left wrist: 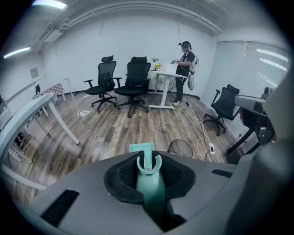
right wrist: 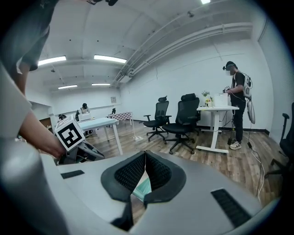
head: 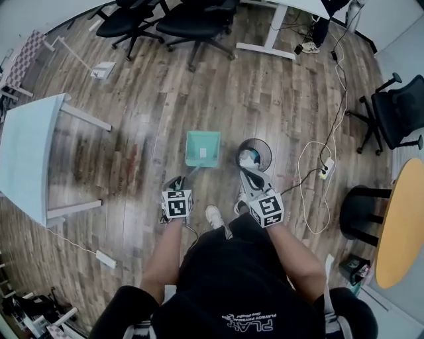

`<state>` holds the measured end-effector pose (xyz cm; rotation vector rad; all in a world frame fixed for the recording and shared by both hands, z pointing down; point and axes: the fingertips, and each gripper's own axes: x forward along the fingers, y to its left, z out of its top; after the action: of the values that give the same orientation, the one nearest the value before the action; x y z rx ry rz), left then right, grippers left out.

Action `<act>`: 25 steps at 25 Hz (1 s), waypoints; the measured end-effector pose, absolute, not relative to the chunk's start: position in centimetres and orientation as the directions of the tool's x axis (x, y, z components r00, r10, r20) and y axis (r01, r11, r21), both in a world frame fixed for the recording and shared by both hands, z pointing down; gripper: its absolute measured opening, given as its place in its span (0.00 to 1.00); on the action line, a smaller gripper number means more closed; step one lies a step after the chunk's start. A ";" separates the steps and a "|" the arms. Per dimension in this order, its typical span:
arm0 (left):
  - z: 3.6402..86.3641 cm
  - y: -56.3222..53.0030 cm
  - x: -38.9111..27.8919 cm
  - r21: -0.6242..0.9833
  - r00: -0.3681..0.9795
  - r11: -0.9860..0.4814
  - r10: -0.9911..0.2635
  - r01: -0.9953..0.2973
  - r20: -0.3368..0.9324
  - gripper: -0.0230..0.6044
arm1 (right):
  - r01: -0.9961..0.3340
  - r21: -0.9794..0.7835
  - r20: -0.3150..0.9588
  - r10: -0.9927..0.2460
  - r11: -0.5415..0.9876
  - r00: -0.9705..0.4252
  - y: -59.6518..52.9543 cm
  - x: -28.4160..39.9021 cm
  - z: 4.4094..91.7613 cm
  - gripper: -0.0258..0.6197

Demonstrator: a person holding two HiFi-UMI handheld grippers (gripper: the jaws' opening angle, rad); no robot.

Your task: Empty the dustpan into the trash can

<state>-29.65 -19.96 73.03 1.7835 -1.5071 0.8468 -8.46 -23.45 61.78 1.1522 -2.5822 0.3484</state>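
A teal dustpan (head: 202, 148) rests low over the wooden floor, with a small white scrap in its pan. Its long handle (left wrist: 149, 183) runs back into my left gripper (head: 177, 182), which is shut on it; in the left gripper view the handle's forked end shows between the pads and the pan (left wrist: 141, 148) lies beyond. Just right of the pan stands the round black mesh trash can (head: 254, 155), with some rubbish inside, also seen as the can (left wrist: 180, 148). My right gripper (head: 250, 177) hovers at the can's near rim, its jaws (right wrist: 145, 156) shut on nothing.
A white table (head: 26, 155) stands at the left, and black office chairs (head: 165, 20) at the back. A white cable with a power strip (head: 324, 169) lies right of the can. A black stool (head: 361, 212) and a round wooden table (head: 404, 225) stand at the right. Another person (left wrist: 186, 69) stands at a far desk.
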 end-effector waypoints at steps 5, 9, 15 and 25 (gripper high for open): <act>75.9 -21.9 -28.4 0.054 0.123 -0.145 -0.523 -0.988 0.843 0.15 | -0.761 -0.126 0.393 -0.672 0.637 -0.627 -25.3 -7.1 64.2 0.08; 78.5 -23.9 -27.1 0.031 0.108 -0.166 -0.479 -0.986 0.871 0.15 | -0.767 -0.171 0.405 -0.665 0.619 -0.627 -26.5 -6.0 66.1 0.08; 81.7 -25.9 -25.7 0.022 0.096 -0.180 -0.410 -0.983 0.907 0.15 | -0.771 -0.197 0.438 -0.649 0.605 -0.621 -27.5 -5.0 68.1 0.08; 84.7 -27.1 -25.0 0.027 0.086 -0.163 -0.364 -0.986 0.928 0.15 | -0.775 -0.219 0.468 -0.633 0.593 -0.617 -28.1 -3.2 69.5 0.08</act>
<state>-25.02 -27.11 84.74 1.6326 -1.3594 1.0764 -3.18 -28.08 69.47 1.1397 -2.4834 0.5804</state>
